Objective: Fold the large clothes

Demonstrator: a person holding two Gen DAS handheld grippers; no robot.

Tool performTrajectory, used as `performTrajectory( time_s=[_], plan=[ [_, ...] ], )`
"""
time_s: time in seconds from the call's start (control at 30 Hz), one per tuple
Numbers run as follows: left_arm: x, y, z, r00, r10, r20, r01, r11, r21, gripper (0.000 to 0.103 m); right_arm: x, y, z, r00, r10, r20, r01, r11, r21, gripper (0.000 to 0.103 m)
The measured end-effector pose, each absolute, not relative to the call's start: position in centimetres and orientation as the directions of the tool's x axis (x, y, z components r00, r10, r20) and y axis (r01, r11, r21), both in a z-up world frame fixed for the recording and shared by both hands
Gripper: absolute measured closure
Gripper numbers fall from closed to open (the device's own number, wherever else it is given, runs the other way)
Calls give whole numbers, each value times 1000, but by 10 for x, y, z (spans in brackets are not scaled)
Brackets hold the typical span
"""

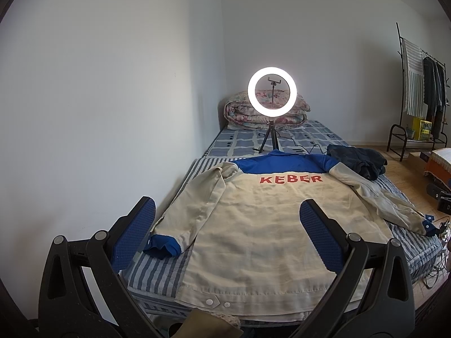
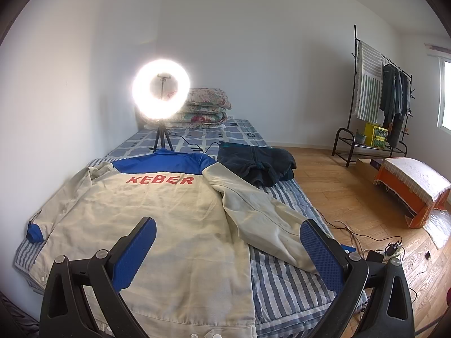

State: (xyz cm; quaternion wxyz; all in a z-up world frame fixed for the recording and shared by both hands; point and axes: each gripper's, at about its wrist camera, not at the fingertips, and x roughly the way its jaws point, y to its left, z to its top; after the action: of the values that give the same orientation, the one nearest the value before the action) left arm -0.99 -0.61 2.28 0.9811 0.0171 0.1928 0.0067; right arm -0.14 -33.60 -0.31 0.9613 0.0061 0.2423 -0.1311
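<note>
- A cream work jacket [image 1: 253, 225] with a blue yoke and red lettering was laid back-up and spread flat on the striped bed [image 1: 157, 264], its hem at the near edge and its collar toward the ring light [image 1: 272, 91]
- Both sleeves were seen stretched outward: the left sleeve [image 1: 191, 205] ended in a blue cuff near the wall side, while the right sleeve [image 2: 265, 219] ran diagonally toward the floor-side edge of the bed
- The left gripper [image 1: 227, 235] was held above the lower back of the jacket with its jaws wide apart and nothing between them
- The right gripper [image 2: 228, 253] was likewise held with jaws spread and empty, poised over the hem and the right sleeve
- The cloth was judged soft, limp and fairly light, though thick enough to crease rather than slip; drag on the bedcover was to be expected
- The best holds were judged to be a cuff or a shoulder seam, where doubled fabric could be pinched
- A folded dark garment [image 2: 256, 163] was seen lying just beyond the right sleeve and was best left undisturbed
</note>
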Motion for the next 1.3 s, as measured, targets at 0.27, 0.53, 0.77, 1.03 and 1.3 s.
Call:
performTrajectory(
  time_s=[0.27,0.53,0.77,1.03,1.3],
  plan=[
    [-11,-7,24,926,22,-377,-9,999,36,0,-2,-337,-4,848,-250,-467,256,965,-52,0],
    [-8,-4,24,922,24,-386,-14,999,30,0,-1,-337,-1,842,-263,-471,266,962,-61,0],
    [-8,2,15,921,35,-387,-23,999,36,0,-2,-337,-2,842,-267,-468,269,961,-65,0],
    [-10,4,5,918,47,-393,-33,999,43,0,0,-333,-1,844,-276,-459,268,960,-85,0],
    [-10,3,5,918,50,-393,-35,998,45,0,-1,-332,-3,844,-285,-454,276,957,-88,0]
  ],
)
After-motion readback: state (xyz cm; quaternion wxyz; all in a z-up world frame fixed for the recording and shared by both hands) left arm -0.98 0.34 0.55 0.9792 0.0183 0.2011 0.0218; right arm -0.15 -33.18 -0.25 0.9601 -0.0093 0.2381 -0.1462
